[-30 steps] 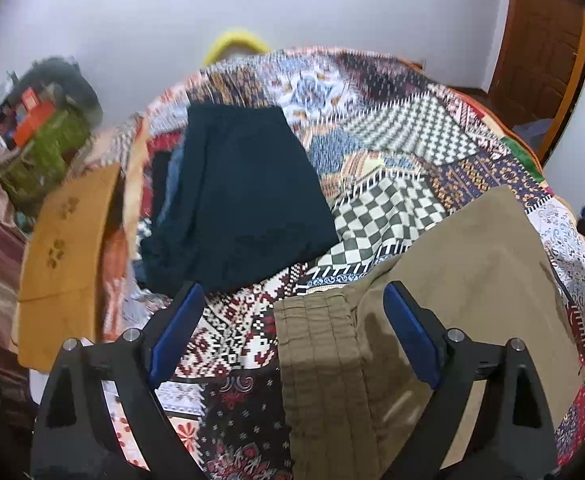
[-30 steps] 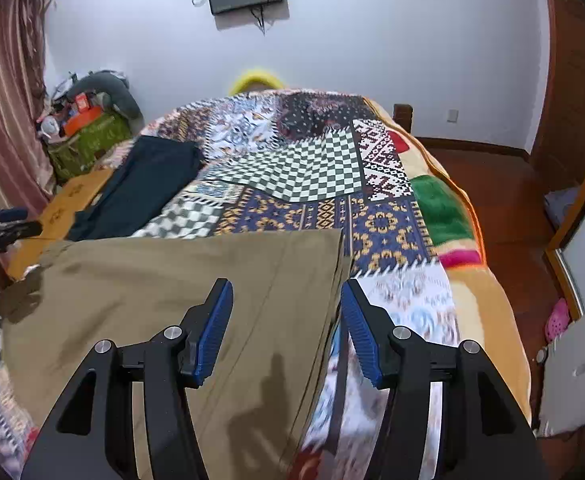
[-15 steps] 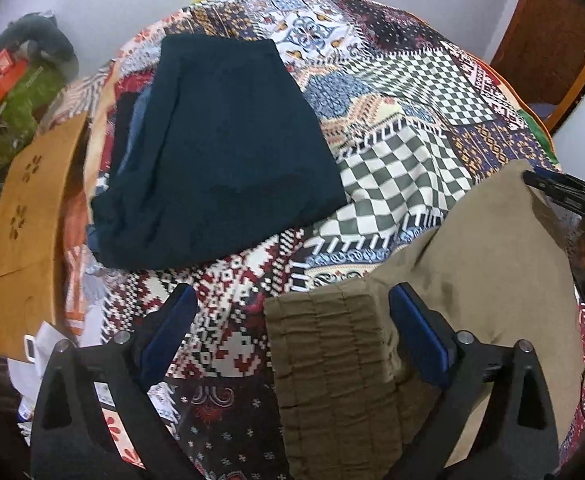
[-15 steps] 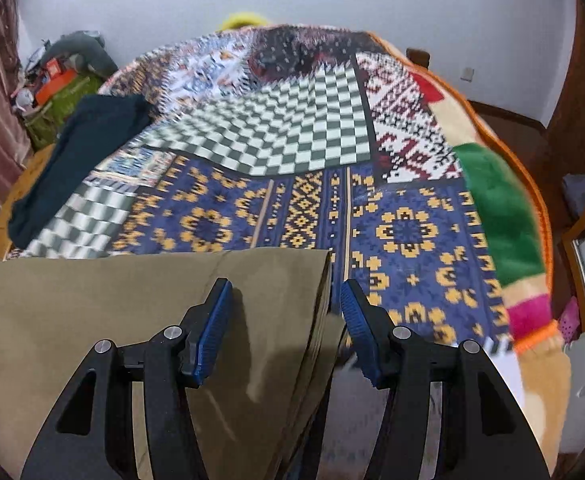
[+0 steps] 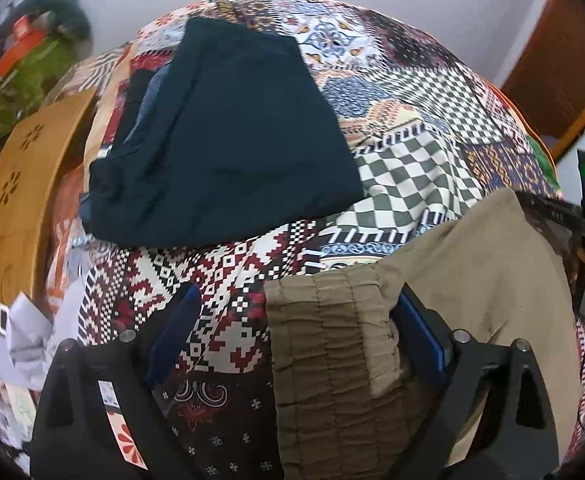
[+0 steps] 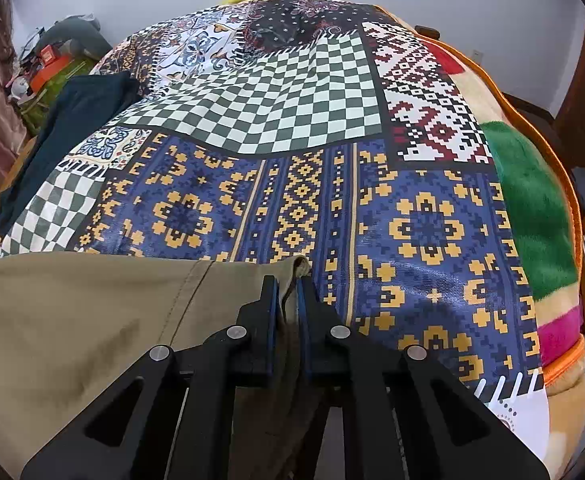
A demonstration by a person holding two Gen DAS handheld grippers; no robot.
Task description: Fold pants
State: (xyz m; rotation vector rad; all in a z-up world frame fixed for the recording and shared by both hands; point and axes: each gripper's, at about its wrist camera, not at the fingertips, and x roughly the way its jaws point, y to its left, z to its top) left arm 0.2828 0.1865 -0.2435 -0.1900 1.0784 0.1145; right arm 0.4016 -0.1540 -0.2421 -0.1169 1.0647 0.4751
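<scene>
Olive-brown pants [image 5: 464,280] lie flat on a patchwork bedspread. Their gathered elastic waistband [image 5: 328,344] sits between the fingers of my left gripper [image 5: 296,332], which is open and low over the bed. In the right wrist view the pants [image 6: 92,320] fill the lower left. My right gripper [image 6: 287,300] is shut on the hem corner of the pant leg [image 6: 298,268], with cloth pinched between the blue pads.
A folded dark navy garment [image 5: 228,136] lies on the patchwork bedspread [image 6: 304,128] beyond the waistband. A wooden board [image 5: 20,184] and cluttered bags [image 5: 24,64] stand left of the bed. The bed's right edge [image 6: 564,216] drops to the floor.
My right gripper moved down to the pant-leg hem and closed on it. My left gripper came lower and closer over the waistband, still open.
</scene>
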